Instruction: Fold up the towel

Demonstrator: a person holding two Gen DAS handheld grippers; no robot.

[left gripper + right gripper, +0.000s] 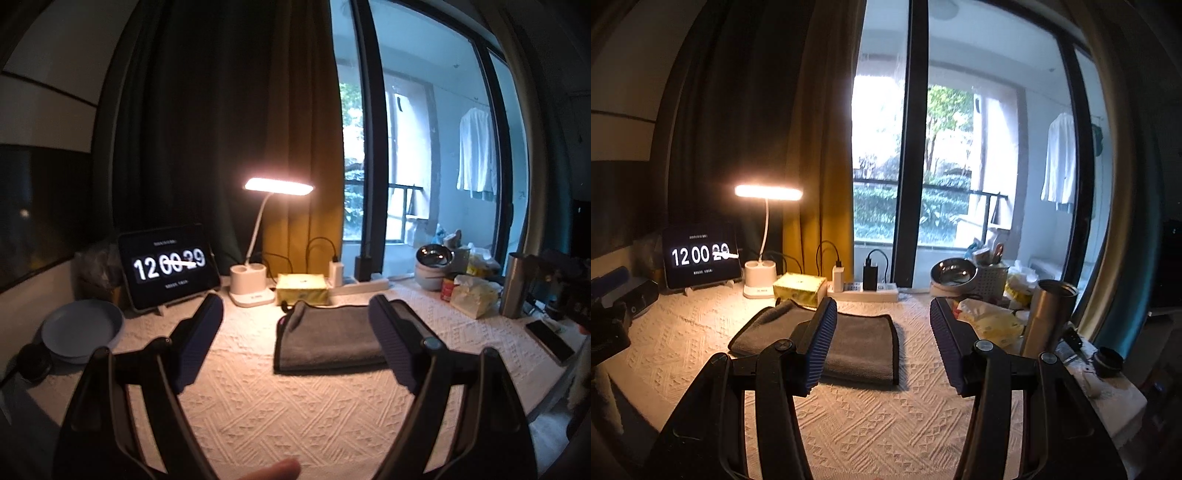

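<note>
A grey towel (328, 338) lies folded into a flat rectangle on the white textured tablecloth (258, 398), in front of the lamp. It also shows in the right wrist view (860, 343). My left gripper (295, 306) is open and empty, held above the table; its right finger overlaps the towel's right edge in view. My right gripper (882, 310) is open and empty, above the towel's right part; its left finger overlaps the towel in view. The other gripper shows at the right edge of the left view (565, 284) and the left edge of the right view (613, 302).
Behind the towel stand a lit desk lamp (279, 184), a tablet clock (168, 266), a yellow tissue box (303, 290) and a power strip (864, 291). A blue plate (81, 328) lies left. Bowls (953, 273), a steel cup (1049, 317), tissue packs and a phone (550, 339) crowd the right.
</note>
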